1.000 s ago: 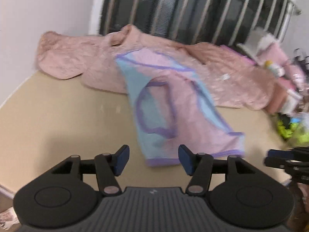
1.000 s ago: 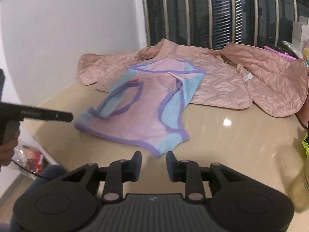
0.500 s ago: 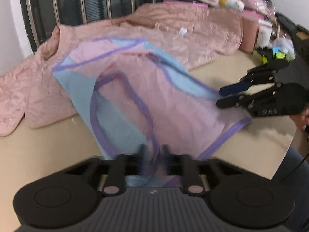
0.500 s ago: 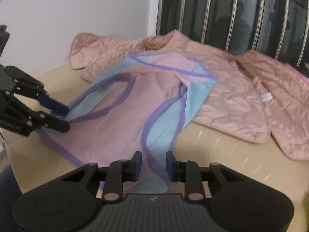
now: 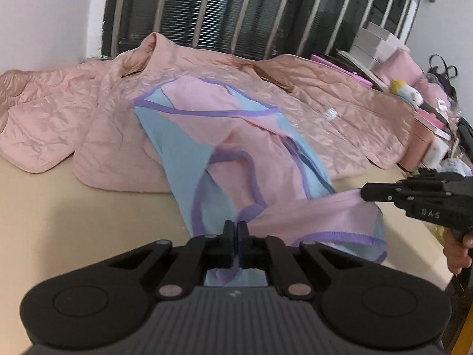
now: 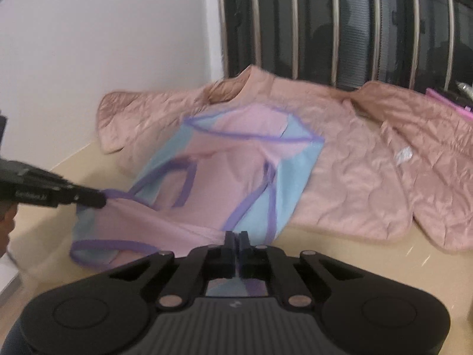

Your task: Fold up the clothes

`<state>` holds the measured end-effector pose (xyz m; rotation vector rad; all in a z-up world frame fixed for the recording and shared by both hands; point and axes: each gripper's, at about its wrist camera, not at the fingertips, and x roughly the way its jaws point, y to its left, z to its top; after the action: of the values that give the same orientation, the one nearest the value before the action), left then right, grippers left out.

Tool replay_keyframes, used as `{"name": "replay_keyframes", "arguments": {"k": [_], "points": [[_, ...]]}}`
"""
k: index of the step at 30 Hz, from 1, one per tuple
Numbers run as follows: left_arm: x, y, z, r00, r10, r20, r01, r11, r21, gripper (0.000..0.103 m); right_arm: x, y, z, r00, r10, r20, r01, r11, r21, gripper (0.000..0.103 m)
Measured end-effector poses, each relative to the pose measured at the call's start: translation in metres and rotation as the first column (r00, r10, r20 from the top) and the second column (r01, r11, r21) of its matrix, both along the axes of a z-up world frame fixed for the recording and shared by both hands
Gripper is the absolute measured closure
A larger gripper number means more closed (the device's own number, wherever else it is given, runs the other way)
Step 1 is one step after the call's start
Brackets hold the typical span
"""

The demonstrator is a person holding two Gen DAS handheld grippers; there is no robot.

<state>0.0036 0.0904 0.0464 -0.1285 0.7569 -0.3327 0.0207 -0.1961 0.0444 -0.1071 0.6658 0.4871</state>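
Both the left gripper [image 5: 236, 227] and right gripper [image 6: 236, 238] fingers pinched tight on the pink-blue vest's [image 5: 236, 148] hem, lifted off the table [image 5: 74, 222]; likely next: carry hem toward neckline, evenly.

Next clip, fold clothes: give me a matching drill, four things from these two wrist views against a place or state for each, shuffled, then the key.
Things
1. pink and blue vest with purple trim
2. quilted pink jacket
3. left gripper
4. beige tabletop

States
A. spread flat under the other garment
B. near hem lifted at two corners
C. bare in front of the clothes
D. shut on fabric

Pairs: 1-B, 2-A, 3-D, 4-C
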Motion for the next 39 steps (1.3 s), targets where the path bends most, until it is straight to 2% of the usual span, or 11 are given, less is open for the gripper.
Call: {"name": "replay_keyframes", "arguments": {"k": [3,5,7,10,15,20,22,26,37,38,39], "points": [[0.009,-0.004,-0.008,0.999,-0.015,-0.05,0.016,1.0,0.024,0.1,0.013,0.008,-0.015,0.998,0.017,-0.062,-0.02,0.999,-0.044,0.102],[0.007,-0.006,-0.012,0.998,0.004,-0.062,0.0,0.998,0.058,0.089,0.01,0.013,-0.023,0.997,0.015,-0.072,-0.021,0.996,-0.084,0.099],[0.0,-0.004,-0.013,0.997,0.055,-0.047,-0.05,0.993,0.104,0.067,0.001,0.013,-0.025,0.999,-0.002,-0.05,-0.004,0.993,-0.119,0.091],[-0.029,0.006,0.002,0.991,0.134,0.005,-0.134,0.985,0.109,0.067,-0.024,-0.001,-0.01,0.999,-0.038,0.014,0.039,0.996,-0.083,0.088],[-0.074,-0.023,0.008,0.993,0.086,0.076,-0.098,0.981,0.17,0.062,-0.061,-0.005,-0.005,1.0,-0.012,-0.015,0.012,1.0,-0.023,0.087],[-0.068,-0.051,-0.016,0.996,0.075,0.041,-0.084,0.953,0.293,0.067,-0.067,0.017,-0.021,1.0,0.025,-0.013,-0.026,0.996,-0.086,0.087],[-0.067,-0.053,-0.023,0.995,0.101,0.025,-0.104,0.944,0.314,0.098,-0.068,0.019,-0.026,0.999,0.028,-0.018,-0.029,0.996,-0.09,0.087],[-0.07,-0.04,-0.027,0.982,0.188,0.009,-0.184,0.952,0.244,0.099,-0.07,0.012,-0.035,0.999,-0.016,-0.039,0.015,0.999,-0.031,0.1],[-0.112,-0.027,-0.018,0.98,0.193,-0.039,-0.187,0.974,0.125,0.098,-0.107,-0.016,-0.017,0.991,-0.042,-0.131,0.044,0.999,0.007,0.102],[-0.119,-0.027,-0.016,0.981,0.187,-0.049,-0.181,0.977,0.111,0.097,-0.115,-0.019,-0.013,0.989,-0.041,-0.141,0.042,0.999,0.01,0.102],[-0.124,-0.025,-0.014,0.982,0.183,-0.055,-0.177,0.979,0.096,0.085,-0.125,-0.02,-0.011,0.988,-0.042,-0.149,0.045,0.999,0.015,0.102]]}}
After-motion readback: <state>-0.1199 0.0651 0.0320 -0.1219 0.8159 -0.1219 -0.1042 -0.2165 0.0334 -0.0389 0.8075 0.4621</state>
